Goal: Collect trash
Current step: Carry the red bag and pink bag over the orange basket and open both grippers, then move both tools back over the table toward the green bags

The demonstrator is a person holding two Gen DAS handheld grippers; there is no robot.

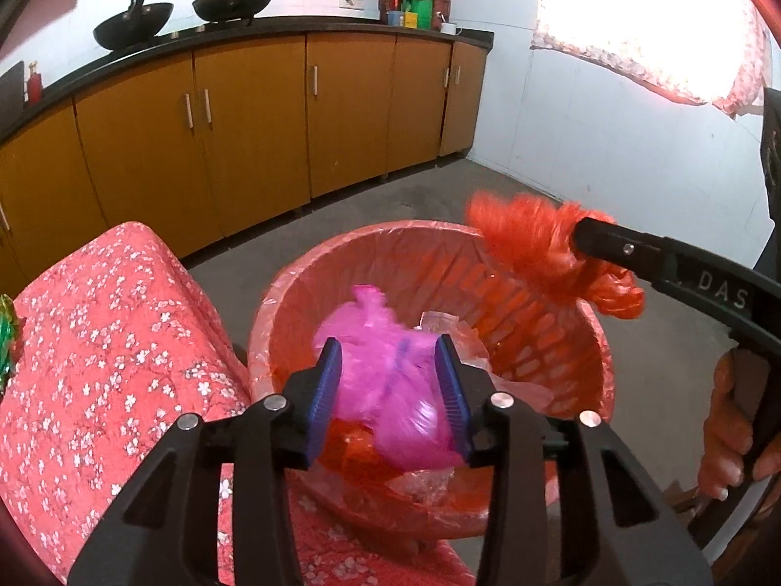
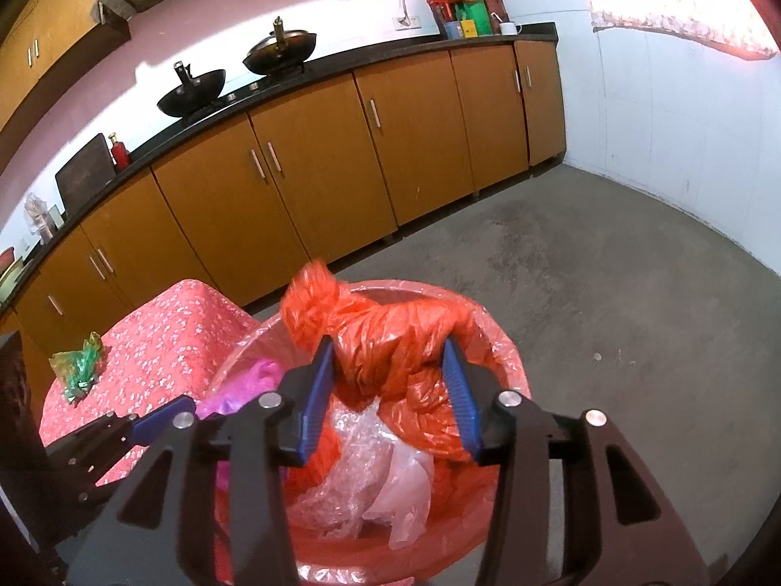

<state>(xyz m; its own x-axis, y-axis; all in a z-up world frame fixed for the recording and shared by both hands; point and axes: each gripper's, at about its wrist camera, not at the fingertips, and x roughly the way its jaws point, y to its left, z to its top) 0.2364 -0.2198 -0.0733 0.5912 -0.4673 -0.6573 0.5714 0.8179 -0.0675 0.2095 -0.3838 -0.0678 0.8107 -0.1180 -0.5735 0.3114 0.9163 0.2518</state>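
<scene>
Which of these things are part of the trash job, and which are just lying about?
Part of the job:
pink bag in the left claw
orange bag in the right claw
red bin
green wrapper

Lying about:
woks
cupboards
floral cloth

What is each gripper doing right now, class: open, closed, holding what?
Left gripper: closed on the pink plastic bag, above the red bin.
Right gripper: closed on the orange plastic bag, above the bin.
</scene>
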